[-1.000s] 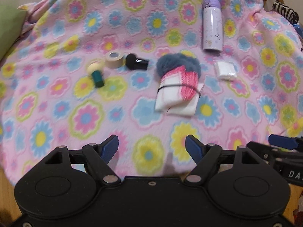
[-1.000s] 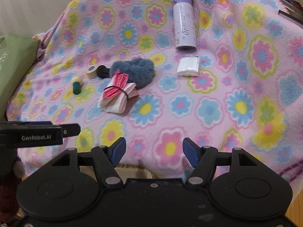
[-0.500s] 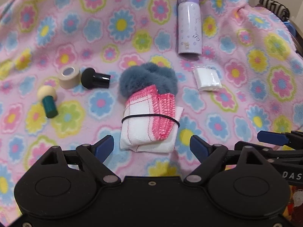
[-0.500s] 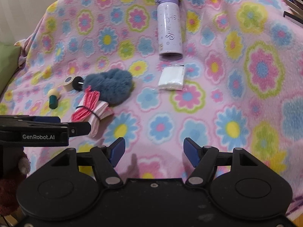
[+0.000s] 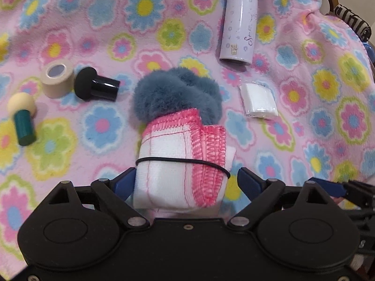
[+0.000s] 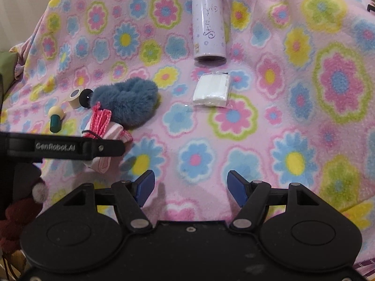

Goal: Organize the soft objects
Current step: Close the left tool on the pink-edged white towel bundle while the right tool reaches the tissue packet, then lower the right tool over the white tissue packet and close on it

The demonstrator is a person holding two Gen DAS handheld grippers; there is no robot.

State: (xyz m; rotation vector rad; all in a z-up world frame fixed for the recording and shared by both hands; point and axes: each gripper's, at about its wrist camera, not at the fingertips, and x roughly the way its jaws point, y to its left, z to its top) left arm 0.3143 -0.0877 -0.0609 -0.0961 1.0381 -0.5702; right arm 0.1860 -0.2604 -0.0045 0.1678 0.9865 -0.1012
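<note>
Item: banded cloth bundle (image 5: 180, 164), between my left gripper's (image 5: 186, 182) wide-open jaws, ungrasped, positioned for pickup. My right gripper (image 6: 191, 186): open, empty, over blanket (image 6: 293, 117).

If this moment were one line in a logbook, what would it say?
left gripper: open, straddling white folded cloth with pink stitched edge | right gripper: open, over flowered pink fleece blanket | cloth: not yet gripped

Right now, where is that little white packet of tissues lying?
In the right wrist view the white tissue packet lies on the flowered blanket near the middle, just in front of the lilac bottle and to the right of the fluffy blue scrunchie.
</note>
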